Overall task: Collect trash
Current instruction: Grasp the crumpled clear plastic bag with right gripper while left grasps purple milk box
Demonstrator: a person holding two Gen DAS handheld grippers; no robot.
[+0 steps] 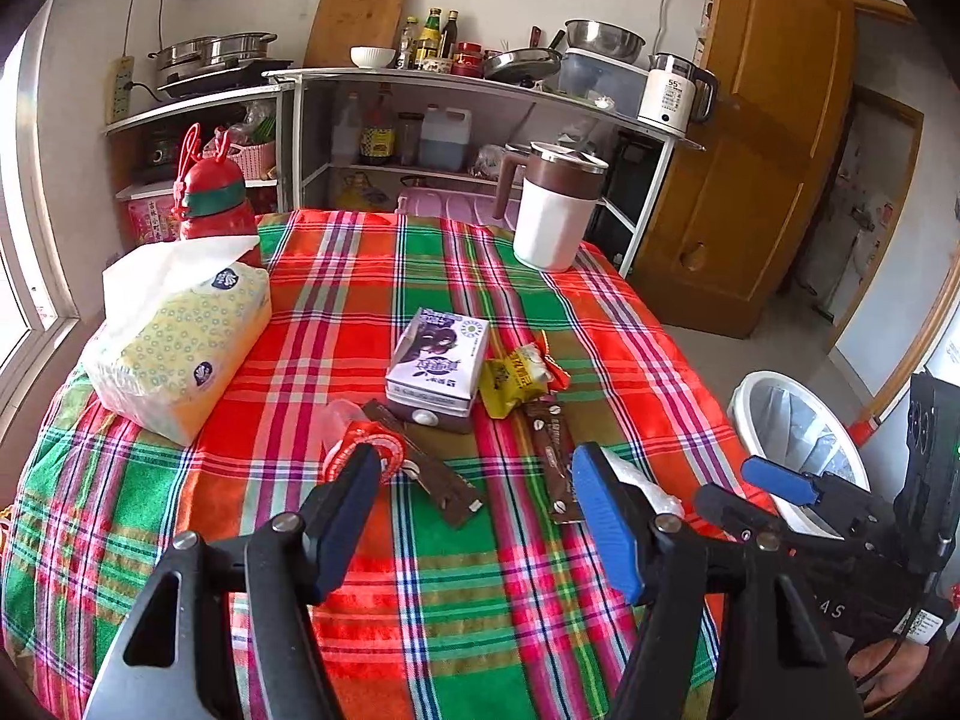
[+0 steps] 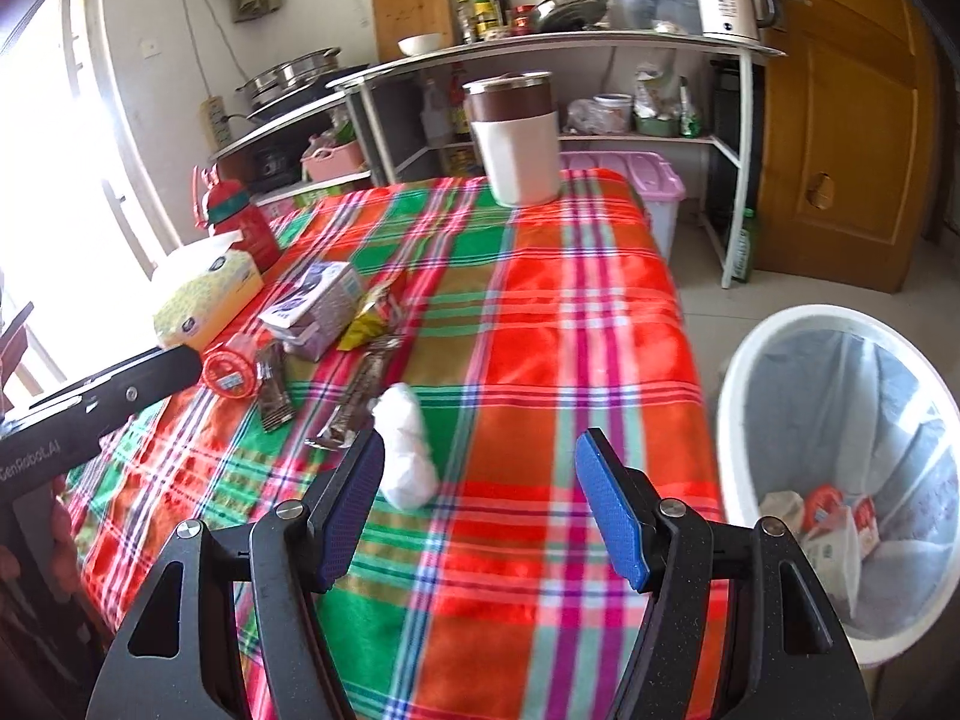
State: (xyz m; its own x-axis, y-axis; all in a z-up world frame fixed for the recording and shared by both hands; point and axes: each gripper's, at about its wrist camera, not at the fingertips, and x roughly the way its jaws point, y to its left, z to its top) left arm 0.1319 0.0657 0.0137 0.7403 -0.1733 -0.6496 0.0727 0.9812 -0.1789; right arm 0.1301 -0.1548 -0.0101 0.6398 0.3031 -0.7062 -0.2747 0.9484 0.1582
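Trash lay scattered mid-desk on the plaid cloth: a small purple carton, a yellow wrapper, two brown sachets, a red-rimmed lid and a crumpled white tissue. Your left gripper hovered over the near edge, fingers wide apart and holding nothing. Your right gripper hung just beside the tissue, fingers equally wide and empty. A white bin with some rubbish inside stood on the floor beside the desk.
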